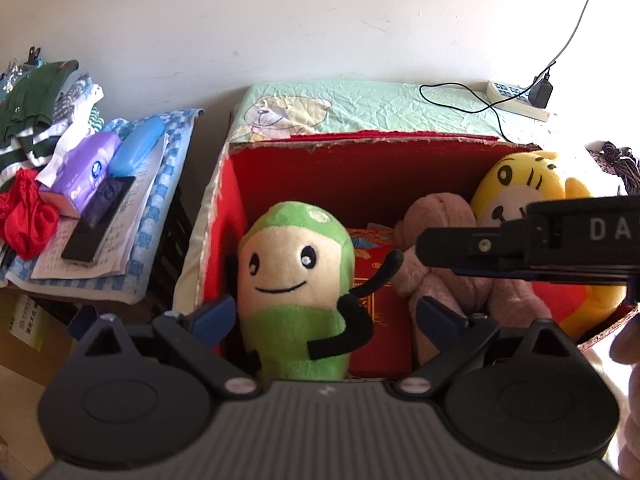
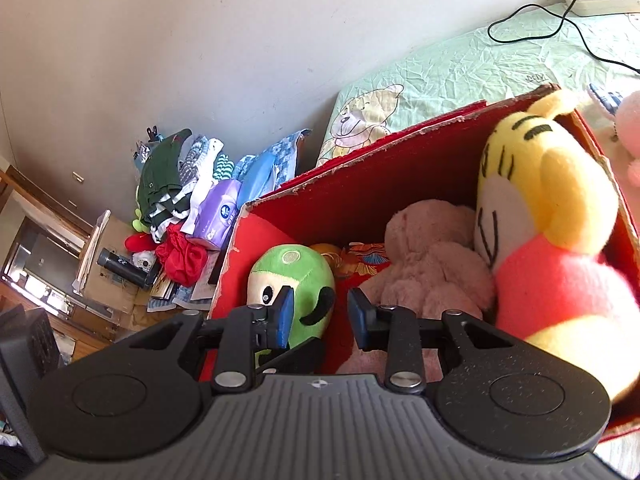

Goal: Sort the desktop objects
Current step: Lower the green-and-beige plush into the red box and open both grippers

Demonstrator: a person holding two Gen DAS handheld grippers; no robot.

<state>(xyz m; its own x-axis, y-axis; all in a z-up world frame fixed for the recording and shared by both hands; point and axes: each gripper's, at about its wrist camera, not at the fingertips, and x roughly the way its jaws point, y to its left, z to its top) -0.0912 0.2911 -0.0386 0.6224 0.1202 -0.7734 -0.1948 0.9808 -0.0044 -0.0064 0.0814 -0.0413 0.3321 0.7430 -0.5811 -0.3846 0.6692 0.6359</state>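
Where quilt meets wall: red box.

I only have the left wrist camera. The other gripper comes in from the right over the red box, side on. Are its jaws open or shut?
Observer: Open. In the right wrist view the right gripper shows a clear gap between its blue pads, with nothing in it.
Operator: What does it point at?
Observer: Into the red box. The green plush sits behind its left pad, and the pink plush behind its right one.
Operator: Anything beyond the box's right wall?
Observer: Yes, a pale pink soft toy shows at the frame's edge, outside the box and only partly in view.
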